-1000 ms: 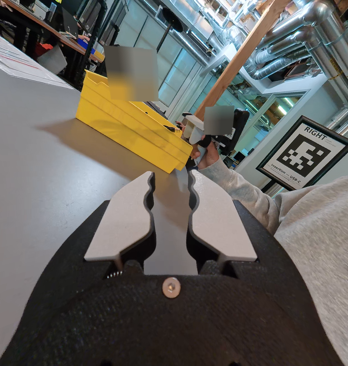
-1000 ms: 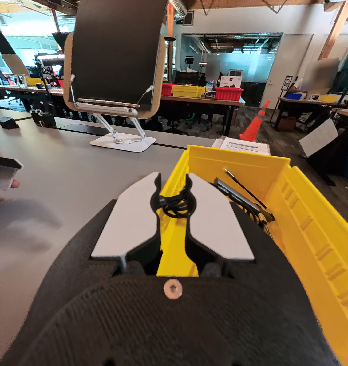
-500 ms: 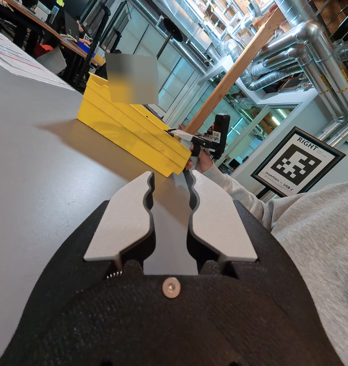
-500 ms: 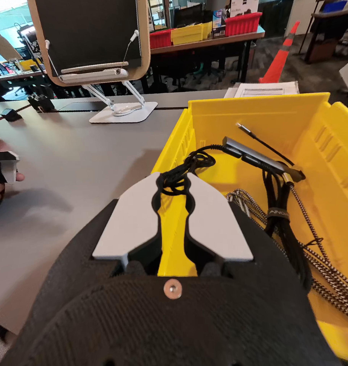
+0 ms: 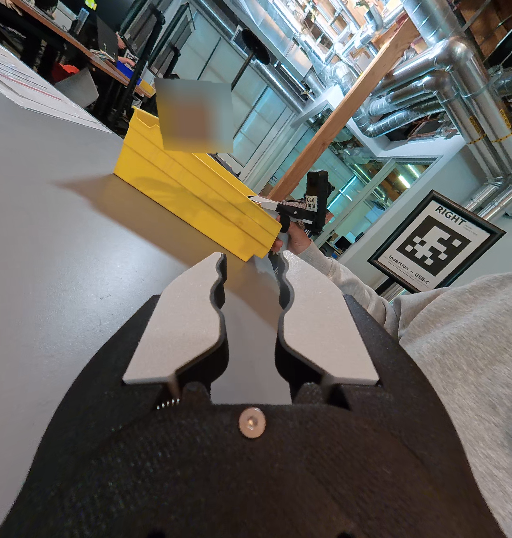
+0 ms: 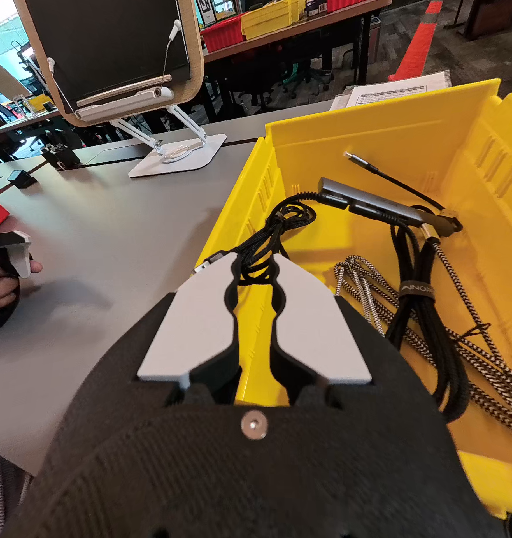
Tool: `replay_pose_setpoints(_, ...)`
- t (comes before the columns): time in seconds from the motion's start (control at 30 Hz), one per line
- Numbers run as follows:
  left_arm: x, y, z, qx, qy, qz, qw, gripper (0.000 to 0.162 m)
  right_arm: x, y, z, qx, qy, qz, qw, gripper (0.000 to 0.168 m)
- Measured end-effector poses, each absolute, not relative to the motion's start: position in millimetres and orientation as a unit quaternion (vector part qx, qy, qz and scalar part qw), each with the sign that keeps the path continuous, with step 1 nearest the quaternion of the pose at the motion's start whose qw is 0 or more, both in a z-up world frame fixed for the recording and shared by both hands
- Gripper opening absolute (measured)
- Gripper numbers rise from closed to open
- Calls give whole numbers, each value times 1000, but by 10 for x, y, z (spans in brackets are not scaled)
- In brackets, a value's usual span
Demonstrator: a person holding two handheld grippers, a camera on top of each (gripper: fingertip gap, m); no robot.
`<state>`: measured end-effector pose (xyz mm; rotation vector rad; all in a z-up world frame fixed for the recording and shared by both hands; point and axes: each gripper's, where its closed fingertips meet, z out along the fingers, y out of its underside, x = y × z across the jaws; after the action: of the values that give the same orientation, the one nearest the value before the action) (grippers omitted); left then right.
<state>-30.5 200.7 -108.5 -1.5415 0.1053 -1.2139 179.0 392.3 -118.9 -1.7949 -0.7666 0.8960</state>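
My right gripper (image 6: 254,259) is open and hangs over the left wall of a yellow bin (image 6: 394,139). Its fingertips are just above a coiled black braided cable (image 6: 281,224), which joins a grey hub (image 6: 374,201) lying in the bin. A black-and-white braided cable (image 6: 365,294) and a strapped black cable bundle (image 6: 415,308) lie beside it. My left gripper (image 5: 250,262) is open and empty, low over the grey table (image 5: 60,262), pointing at the bin's near corner (image 5: 249,233). The right gripper also shows in the left wrist view (image 5: 295,212), at the bin's end.
A dark screen on a white folding stand (image 6: 173,157) stands on the table left of the bin. Small black blocks (image 6: 22,179) lie at the far left. Papers (image 6: 388,93) lie behind the bin. A framed marker sign (image 5: 435,244) stands to the right. Tip to tip, the grippers are about 30 centimetres apart.
My right gripper has moved forward over the bin and tilted down, so the cables and hub inside now show. My left gripper has barely moved.
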Motion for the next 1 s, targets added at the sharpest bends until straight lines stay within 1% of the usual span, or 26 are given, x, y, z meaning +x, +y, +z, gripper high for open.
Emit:
replay_pose_setpoints(0.47,-308,2010,-1089,-653,42,-516,553,32,1801,3924,-1186,-734,-316,365,477,19)
replay_pose_setpoints(0.57,-308,2010,-1089,-653,42,-516,553,33,1863,3949,-1077,-721,-320,345,509,19)
replay_pose_setpoints(0.73,-309,2009,-1089,-652,42,-517,553,33,2241,4115,-747,-691,-267,303,600,20)
replay_pose_setpoints(0.8,-308,2009,-1088,-652,42,-517,552,33,2472,4195,-596,-674,-233,287,640,26)
replay_pose_setpoints(0.87,-309,2009,-1088,-652,41,-518,552,33,2732,4273,-466,-657,-200,258,680,35)
replay_pose_setpoints(0.93,-310,2009,-1089,-652,41,-518,552,33,2976,4357,-408,-649,-172,224,706,49)
replay_pose_setpoints(1.0,-309,2009,-1090,-652,41,-518,552,33,3185,4462,-440,-656,-148,188,716,68)
